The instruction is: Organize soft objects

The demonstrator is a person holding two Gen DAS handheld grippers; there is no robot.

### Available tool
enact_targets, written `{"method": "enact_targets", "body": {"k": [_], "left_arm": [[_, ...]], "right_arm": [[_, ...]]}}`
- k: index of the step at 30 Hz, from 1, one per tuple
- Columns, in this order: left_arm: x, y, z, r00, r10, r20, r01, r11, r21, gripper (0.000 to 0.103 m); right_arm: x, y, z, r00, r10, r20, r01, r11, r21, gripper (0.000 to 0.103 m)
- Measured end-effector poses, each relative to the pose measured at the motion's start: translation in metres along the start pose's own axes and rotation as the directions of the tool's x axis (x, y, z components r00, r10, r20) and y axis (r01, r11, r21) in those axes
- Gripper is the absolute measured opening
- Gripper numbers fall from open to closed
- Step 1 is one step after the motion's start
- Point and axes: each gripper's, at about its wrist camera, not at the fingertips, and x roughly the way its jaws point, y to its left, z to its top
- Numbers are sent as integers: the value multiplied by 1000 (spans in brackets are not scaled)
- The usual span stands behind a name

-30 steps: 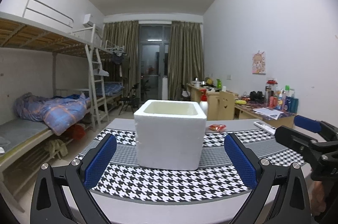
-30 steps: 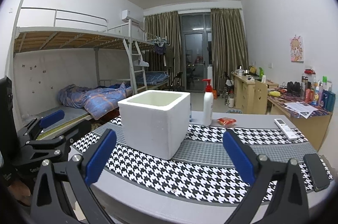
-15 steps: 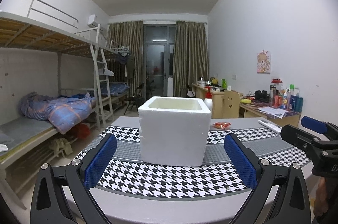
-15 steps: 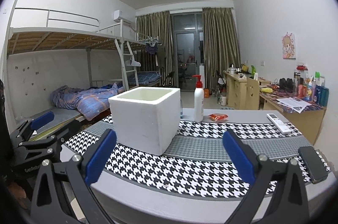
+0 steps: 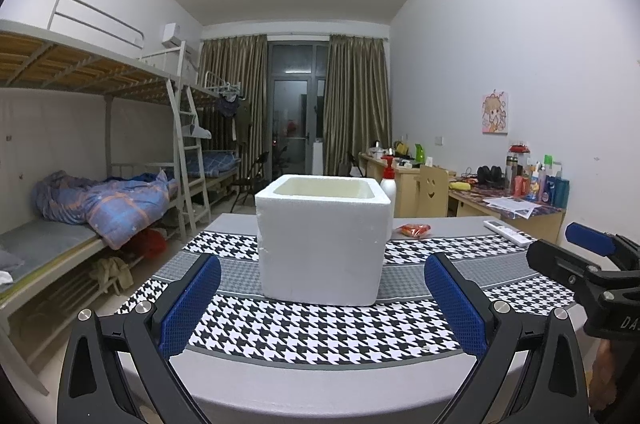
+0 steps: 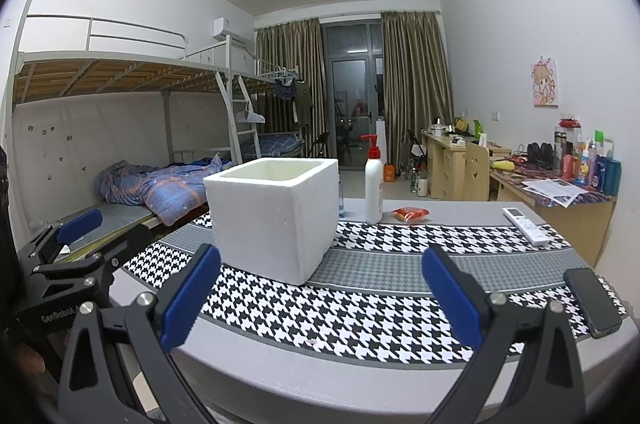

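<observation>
A white foam box (image 5: 322, 240) stands upright on the houndstooth cloth (image 5: 320, 328) that covers the surface (image 5: 300, 392), its top open and its inside pale and shadowed; what lies in it cannot be told from these views. Behind the box, just beside its far right corner, stands a white pump bottle (image 6: 374, 183) with a red head. To the right of that bottle, behind the box, a small red-orange packet (image 6: 410, 213) lies on the bare grey part of the surface. Further right of the box a white remote control (image 6: 525, 226) rests near the cloth's far edge, and a dark phone (image 6: 592, 302) lies at the cloth's right end.

The left gripper (image 5: 322, 308) hangs in front of the box, its blue-padded fingers (image 5: 192, 304) spread wide and holding nothing. The right gripper (image 6: 320, 298) sits in front and to the right of the box, its fingers (image 6: 450, 294) likewise spread apart and empty. Each gripper shows at the edge of the other's view.
</observation>
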Motion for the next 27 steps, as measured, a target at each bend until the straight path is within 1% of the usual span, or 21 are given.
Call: {"method": "enact_targets", "body": {"k": [15, 27], "left_arm": [[0, -4, -5, 1000, -17, -16, 17, 1000, 8, 102], [-4, -3, -7, 1000, -13, -7, 13, 1000, 1, 102]], "right_arm": [[0, -3, -7, 1000, -3, -7, 3, 1000, 12, 102], [-1, 2, -8, 1000, -9, -15, 9, 1000, 1, 102]]}}
